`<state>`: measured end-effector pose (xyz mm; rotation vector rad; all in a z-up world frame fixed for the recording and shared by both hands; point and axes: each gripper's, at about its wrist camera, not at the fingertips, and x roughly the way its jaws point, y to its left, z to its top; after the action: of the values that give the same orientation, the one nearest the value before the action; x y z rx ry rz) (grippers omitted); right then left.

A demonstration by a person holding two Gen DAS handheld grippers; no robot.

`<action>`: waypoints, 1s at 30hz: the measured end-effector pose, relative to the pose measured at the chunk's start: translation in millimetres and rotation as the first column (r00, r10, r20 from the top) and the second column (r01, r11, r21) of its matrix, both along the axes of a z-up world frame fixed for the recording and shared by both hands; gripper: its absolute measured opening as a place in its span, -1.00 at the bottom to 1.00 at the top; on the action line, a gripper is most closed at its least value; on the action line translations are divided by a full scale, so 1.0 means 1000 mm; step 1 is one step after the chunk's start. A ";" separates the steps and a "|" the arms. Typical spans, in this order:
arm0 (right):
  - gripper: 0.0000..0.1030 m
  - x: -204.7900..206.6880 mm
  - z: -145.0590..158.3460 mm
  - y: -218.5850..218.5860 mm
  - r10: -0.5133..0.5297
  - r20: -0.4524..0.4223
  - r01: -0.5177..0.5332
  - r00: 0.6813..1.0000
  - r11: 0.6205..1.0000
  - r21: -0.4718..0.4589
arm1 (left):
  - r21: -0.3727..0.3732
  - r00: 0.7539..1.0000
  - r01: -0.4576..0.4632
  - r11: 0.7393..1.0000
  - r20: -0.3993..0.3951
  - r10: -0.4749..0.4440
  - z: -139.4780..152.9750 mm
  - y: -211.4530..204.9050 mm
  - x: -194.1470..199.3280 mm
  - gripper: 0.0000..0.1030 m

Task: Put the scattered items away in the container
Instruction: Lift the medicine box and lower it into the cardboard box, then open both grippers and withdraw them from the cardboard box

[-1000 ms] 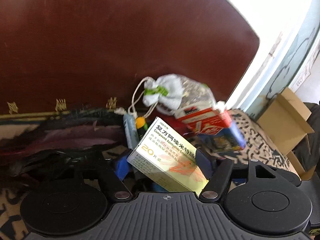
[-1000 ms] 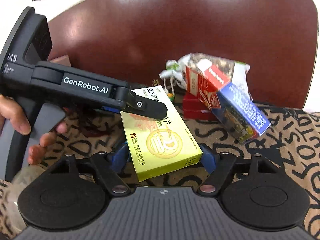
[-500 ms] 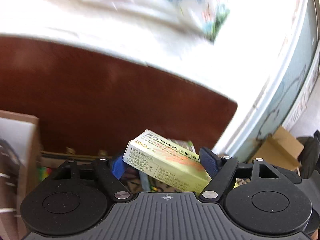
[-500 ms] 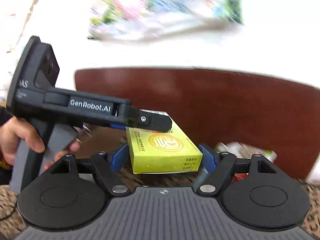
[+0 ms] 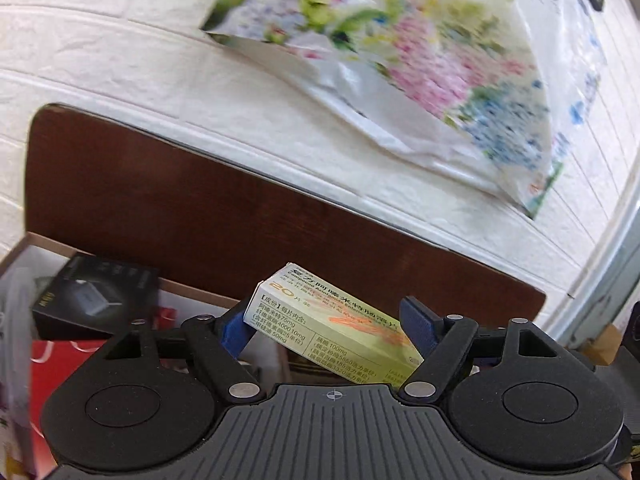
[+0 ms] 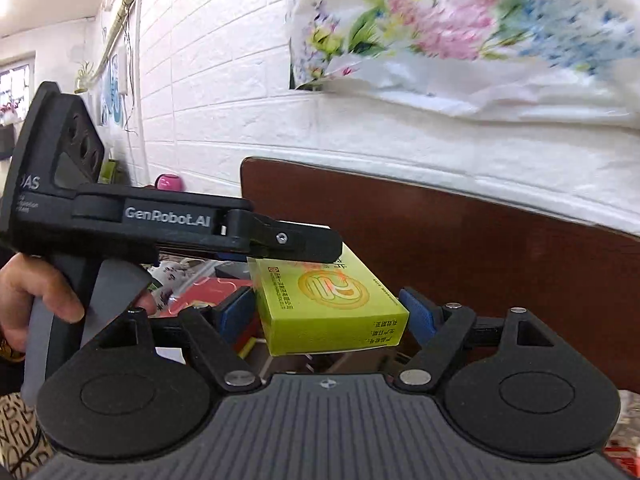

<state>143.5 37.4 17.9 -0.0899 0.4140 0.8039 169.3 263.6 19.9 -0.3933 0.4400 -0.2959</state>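
Note:
A yellow-green medicine box (image 5: 328,330) with Chinese print is held tilted between the blue pads of my left gripper (image 5: 326,326), which is shut on it. The same box (image 6: 332,304) shows in the right wrist view, clamped by the left gripper's black fingers (image 6: 296,242). My right gripper (image 6: 328,316) stands open around the box, its blue pads a little apart from the box's sides. A cardboard container (image 5: 36,246) lies at the lower left, holding a black box (image 5: 94,296) and a red bag (image 5: 60,364).
A dark brown headboard (image 5: 200,220) runs behind. A white brick wall (image 6: 224,80) with a floral cloth (image 5: 420,48) is above. A hand (image 6: 36,296) grips the left tool. A patterned cover (image 6: 20,428) lies below.
Both grippers have lifted with the medicine box, away from the pile of items on the patterned cover, and swung left; the cardboard container now shows under the left gripper.

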 end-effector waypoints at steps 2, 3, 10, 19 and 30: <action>0.62 0.009 -0.007 0.012 0.018 -0.023 -0.018 1.000 1.000 -0.001 | -0.006 1.000 -0.021 1.000 -0.012 0.021 -0.004 0.014 0.006 0.67; 0.62 0.013 -0.011 0.019 0.026 -0.033 -0.027 0.999 1.000 -0.004 | -0.008 0.999 -0.033 0.999 -0.016 0.033 -0.006 0.019 0.009 0.68; 0.62 0.047 -0.041 0.060 0.051 -0.055 -0.053 0.997 0.997 -0.053 | -0.003 0.998 -0.013 1.000 -0.069 0.013 -0.020 0.035 0.042 0.71; 0.58 0.052 -0.058 0.052 -0.002 -0.019 -0.002 1.000 0.981 -0.195 | -0.074 0.994 -0.074 0.995 -0.087 0.068 -0.033 0.064 0.053 0.79; 0.29 0.057 -0.055 0.065 0.030 -0.046 -0.038 0.998 0.983 -0.180 | -0.061 0.992 -0.076 0.995 -0.105 0.069 -0.036 0.053 0.055 0.88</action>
<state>200.4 102.6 -36.6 -0.2496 0.5271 0.8021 224.5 317.0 -15.6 -0.4886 0.5169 -0.2200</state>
